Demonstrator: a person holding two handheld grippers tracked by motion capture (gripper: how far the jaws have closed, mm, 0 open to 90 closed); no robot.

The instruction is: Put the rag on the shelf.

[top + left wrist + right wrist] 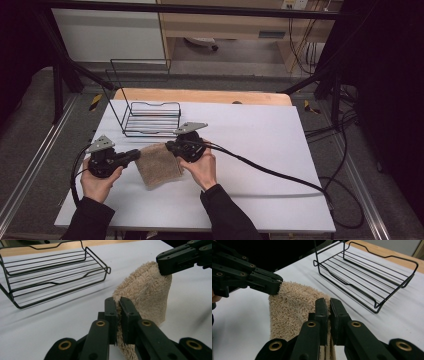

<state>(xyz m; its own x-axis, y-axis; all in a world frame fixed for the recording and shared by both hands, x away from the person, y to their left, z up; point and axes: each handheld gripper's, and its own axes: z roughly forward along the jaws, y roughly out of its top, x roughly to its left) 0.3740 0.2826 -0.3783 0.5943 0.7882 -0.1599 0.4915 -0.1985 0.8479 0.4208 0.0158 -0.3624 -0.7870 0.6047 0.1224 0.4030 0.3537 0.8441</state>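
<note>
My left hand-held gripper (134,155) and right hand-held gripper (170,146) pinch the beige fluffy towel (158,166) above the white tabletop (260,150); a wire basket (150,119) stands just beyond.

I see a white counter (260,150) with a wooden edge (200,95) at its far side, grey floor (30,135) around it, a black frame (190,9) overhead, pale cabinets (105,35) beyond.

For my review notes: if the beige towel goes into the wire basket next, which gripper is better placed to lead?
Probably the right gripper: it grips the towel corner nearest the wire basket; the left gripper clamps the other corner, farther off.
</note>
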